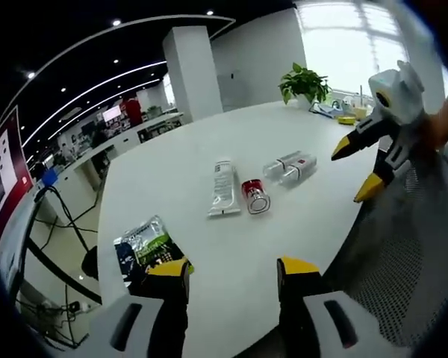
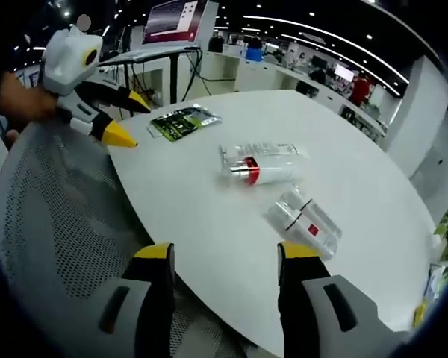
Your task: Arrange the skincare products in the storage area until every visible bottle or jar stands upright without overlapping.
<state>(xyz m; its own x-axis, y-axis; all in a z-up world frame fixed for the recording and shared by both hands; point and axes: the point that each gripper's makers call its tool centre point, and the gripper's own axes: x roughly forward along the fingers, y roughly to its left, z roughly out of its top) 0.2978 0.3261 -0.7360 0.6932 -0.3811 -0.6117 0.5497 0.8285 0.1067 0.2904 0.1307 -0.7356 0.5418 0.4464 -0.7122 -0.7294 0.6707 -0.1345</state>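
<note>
Left gripper view: left gripper (image 1: 231, 277) jaws spread, empty, over white table (image 1: 209, 246) edge. Four products lie flat mid-table: one white tube (image 1: 223, 187), one red-capped jar (image 1: 255, 196), two clear bottles (image 1: 290, 167). One foil packet (image 1: 143, 246) near left jaw.

Right gripper view: right gripper (image 2: 224, 270) jaws apart, empty. One potted plant (image 1: 305, 82).

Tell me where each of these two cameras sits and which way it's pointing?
Left gripper view: rides the left gripper, looking across the white table at the lying skincare products; the right gripper enters at right.
Right gripper view: rides the right gripper, facing the table from another side; the left gripper shows upper left.
Shared: table, products, foil packet.
</note>
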